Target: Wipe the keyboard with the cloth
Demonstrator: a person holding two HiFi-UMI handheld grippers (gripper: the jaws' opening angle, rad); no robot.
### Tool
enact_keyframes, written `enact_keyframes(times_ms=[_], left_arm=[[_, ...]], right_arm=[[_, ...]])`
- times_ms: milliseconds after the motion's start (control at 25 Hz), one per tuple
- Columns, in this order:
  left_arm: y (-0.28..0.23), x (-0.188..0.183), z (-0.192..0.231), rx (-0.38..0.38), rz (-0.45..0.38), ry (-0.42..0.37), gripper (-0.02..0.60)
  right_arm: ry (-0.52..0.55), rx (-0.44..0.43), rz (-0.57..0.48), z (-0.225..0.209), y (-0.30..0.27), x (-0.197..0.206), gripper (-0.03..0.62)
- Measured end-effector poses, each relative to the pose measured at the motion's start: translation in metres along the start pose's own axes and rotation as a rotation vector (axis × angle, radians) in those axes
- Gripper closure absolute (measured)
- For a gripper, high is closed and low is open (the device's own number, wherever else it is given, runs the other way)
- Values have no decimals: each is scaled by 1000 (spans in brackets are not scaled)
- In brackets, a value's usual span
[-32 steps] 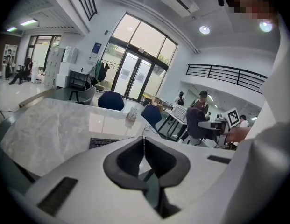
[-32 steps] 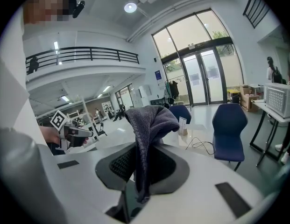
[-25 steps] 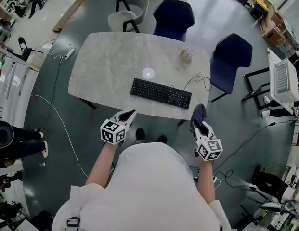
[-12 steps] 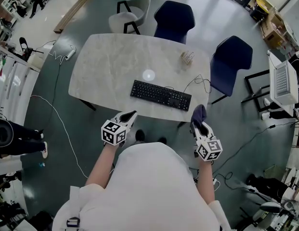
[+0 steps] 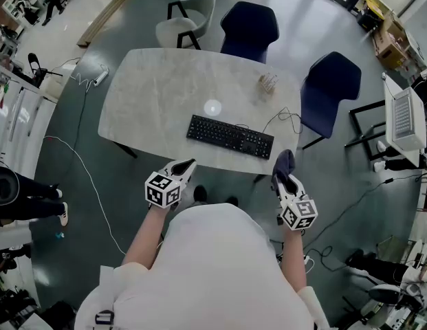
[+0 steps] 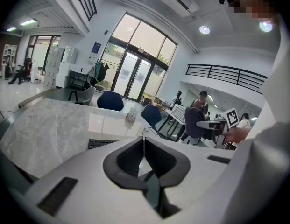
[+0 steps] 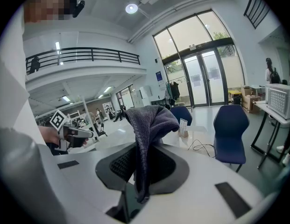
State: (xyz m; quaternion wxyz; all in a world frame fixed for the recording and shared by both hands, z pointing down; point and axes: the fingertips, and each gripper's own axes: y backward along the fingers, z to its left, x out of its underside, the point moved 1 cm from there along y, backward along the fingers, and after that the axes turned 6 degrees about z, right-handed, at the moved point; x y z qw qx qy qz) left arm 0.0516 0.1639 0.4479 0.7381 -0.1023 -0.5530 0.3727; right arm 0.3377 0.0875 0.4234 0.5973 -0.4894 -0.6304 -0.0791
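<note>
While the cloth (image 7: pixel 149 120) hangs clamped between the right gripper's (image 7: pixel 144 167) jaws, both tools sit just off the near edge of the table (image 5: pixel 151 95), close to the person's body. The keyboard (image 5: pixel 230 135) lies on the table by that near edge, right of centre and apart from the cloth, so wiping looks not yet begun. The left gripper (image 6: pixel 144 146) has its jaws together on nothing. The cloth is pinched by a narrow fold with much of it flopping loose, so a hard drag across the keys could pull it free. An unbraced keyboard might also slide and tug its cable (image 5: pixel 285 115) at the far right.
</note>
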Motion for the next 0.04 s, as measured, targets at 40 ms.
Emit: enact_keyframes(times_ms=[40], left_arm=[[0, 1, 1, 1, 0, 1, 571]], right_arm=[[-1, 0, 0, 0, -1, 0, 522]])
